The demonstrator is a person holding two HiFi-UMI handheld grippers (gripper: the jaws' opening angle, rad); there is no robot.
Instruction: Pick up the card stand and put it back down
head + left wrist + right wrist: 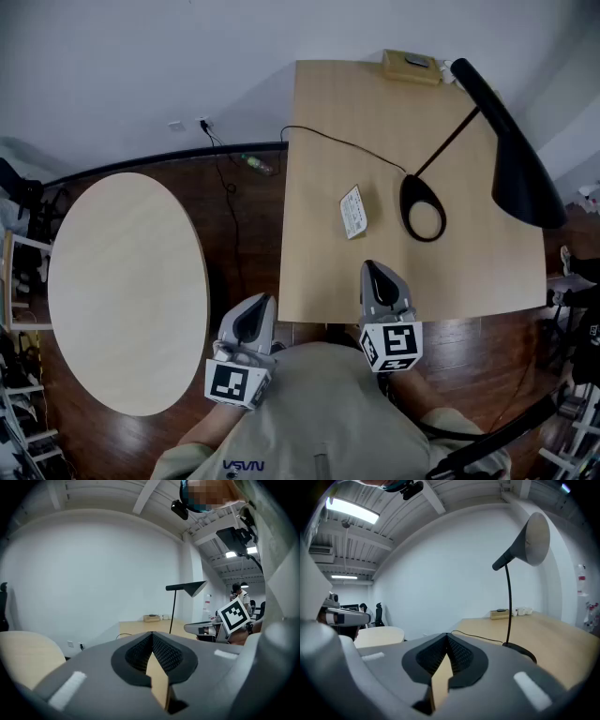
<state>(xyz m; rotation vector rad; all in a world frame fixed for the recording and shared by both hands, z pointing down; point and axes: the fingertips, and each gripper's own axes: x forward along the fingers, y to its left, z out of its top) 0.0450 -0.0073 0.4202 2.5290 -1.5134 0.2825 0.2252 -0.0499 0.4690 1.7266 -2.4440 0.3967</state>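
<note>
The card stand (353, 211), a small white card with print, rests on the rectangular wooden table (469, 272) near its middle. My right gripper (371, 267) is over the table's near edge, a short way in front of the stand, with its jaws shut and nothing between them. My left gripper (263, 300) hangs over the floor just left of the table, also shut and empty. In the left gripper view the left gripper (152, 634) has its pads touching. The right gripper (446, 635) shows the same in its own view. Neither gripper view shows the stand.
A black desk lamp stands right of the card stand, its ring base (422, 207) close by and its shade (511, 159) overhanging the right side. A black cable (337, 141) runs across the table. A tan box (411, 66) sits at the far edge. A round table (127, 291) stands to the left.
</note>
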